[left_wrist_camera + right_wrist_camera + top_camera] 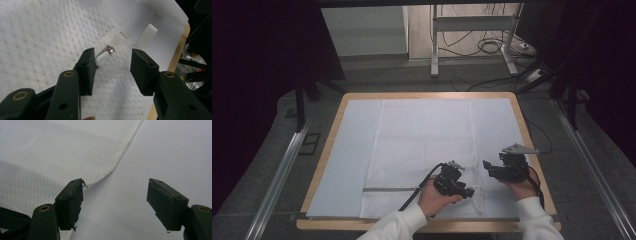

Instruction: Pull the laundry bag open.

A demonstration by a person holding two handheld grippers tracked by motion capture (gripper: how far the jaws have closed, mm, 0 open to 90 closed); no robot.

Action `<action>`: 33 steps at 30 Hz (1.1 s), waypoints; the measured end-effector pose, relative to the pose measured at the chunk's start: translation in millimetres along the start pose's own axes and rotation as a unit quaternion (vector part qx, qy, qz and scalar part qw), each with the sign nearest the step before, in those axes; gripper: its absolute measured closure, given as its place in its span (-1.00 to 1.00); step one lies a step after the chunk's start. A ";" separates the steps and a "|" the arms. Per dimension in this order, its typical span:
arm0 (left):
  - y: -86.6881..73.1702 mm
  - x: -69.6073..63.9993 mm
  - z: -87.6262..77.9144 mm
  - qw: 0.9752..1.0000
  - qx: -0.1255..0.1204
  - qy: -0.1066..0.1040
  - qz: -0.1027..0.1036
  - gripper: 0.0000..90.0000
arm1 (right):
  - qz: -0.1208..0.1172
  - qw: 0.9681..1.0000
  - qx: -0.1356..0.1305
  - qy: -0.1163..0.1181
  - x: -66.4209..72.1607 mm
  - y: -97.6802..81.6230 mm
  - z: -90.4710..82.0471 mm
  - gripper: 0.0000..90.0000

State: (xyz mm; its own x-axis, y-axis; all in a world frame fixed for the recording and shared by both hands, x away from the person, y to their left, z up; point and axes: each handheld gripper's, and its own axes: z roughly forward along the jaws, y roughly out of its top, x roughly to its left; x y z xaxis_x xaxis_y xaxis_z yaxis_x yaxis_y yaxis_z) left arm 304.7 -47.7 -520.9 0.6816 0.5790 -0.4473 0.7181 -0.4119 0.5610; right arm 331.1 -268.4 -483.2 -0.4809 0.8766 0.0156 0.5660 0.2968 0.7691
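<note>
A white mesh cloth bag [422, 145] lies flat on a pale sheet [347, 150] that covers the table. A grey strip [389, 189] crosses its near end. My left gripper [469, 192] is low over the bag's near right corner. In the left gripper view its jaws [113, 62] stand apart, with a white zipper pull [102, 58] on a metal slider lying right beside the left pad [87, 67]. A white fabric tab [147, 33] sticks out past the bag's corner. My right gripper [487, 165] is open over the sheet, its jaws [115, 195] at the bag's edge [120, 160] with nothing between them.
The table has a wooden rim [427, 95], and its right edge [175, 62] is close to the left gripper. Beyond the far side are desk legs [434, 45] and floor cables [492, 47]. Metal rails [282, 170] run along both sides.
</note>
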 end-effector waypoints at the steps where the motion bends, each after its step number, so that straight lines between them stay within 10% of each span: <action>1: 0.1 -0.3 0.4 1.000 0.000 0.000 -0.001 0.25 | 0.000 1.000 0.000 0.000 0.0 0.1 0.0 -0.37; 23: 4.1 4.9 5.2 1.000 -0.008 -0.001 -0.013 0.60 | 0.000 1.000 0.000 -0.004 -0.1 0.9 0.5 -0.36; 33: 5.3 -3.6 10.5 1.000 -0.004 0.026 0.013 0.72 | -0.002 1.000 0.001 -0.003 0.7 1.3 0.7 -0.36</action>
State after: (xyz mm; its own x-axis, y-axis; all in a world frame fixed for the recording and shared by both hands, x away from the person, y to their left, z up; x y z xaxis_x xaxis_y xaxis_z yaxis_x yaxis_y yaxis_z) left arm 307.5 -59.3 -523.6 0.6919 0.6044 -0.3950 0.6985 -0.4219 0.5780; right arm 331.9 -267.1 -482.7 -0.4789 0.8778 0.0098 0.5652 0.2998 0.7685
